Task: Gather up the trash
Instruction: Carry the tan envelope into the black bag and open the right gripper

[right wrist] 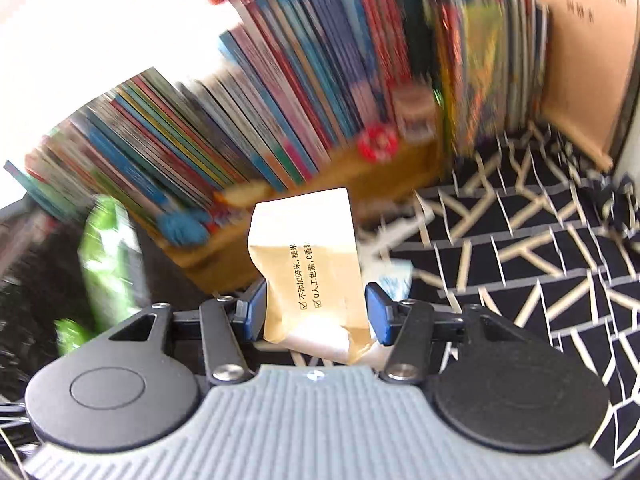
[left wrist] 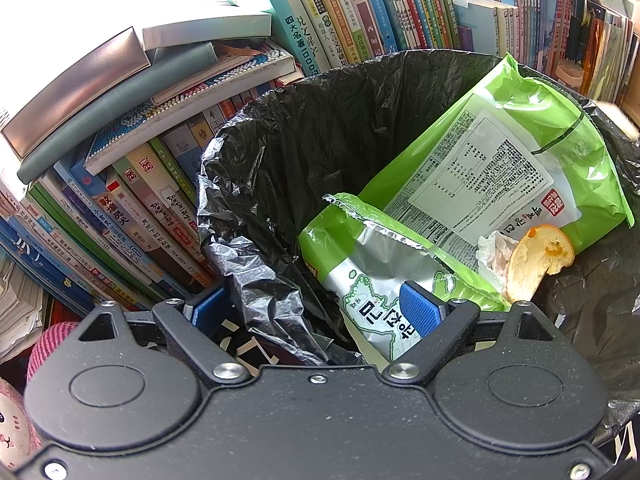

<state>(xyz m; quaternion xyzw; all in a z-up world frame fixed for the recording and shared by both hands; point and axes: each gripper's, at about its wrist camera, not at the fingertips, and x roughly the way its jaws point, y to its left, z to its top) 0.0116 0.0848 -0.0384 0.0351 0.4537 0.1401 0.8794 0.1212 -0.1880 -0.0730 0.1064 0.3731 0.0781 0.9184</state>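
Observation:
A bin lined with a black bag (left wrist: 320, 120) holds a large green packet (left wrist: 500, 152), a smaller green and silver packet (left wrist: 372, 264), a crumpled tissue (left wrist: 494, 252) and a piece of orange peel (left wrist: 536, 260). My left gripper (left wrist: 312, 310) straddles the near rim, jaws wide apart, one pad outside and one inside over the smaller packet. In the right wrist view my right gripper (right wrist: 316, 312) is shut on a tan paper packet (right wrist: 308, 248) with printed text, held above the floor. The bin (right wrist: 24, 280) and a blurred green packet (right wrist: 104, 248) lie to its left.
Rows and stacks of books (left wrist: 140, 184) crowd close behind the bin. A low wooden shelf (right wrist: 320, 176) with books and a red round object (right wrist: 376, 142) stands ahead of the right gripper. A black rug with pale lines (right wrist: 520, 248) covers the floor. A pink plush toy (left wrist: 16, 420) sits nearby.

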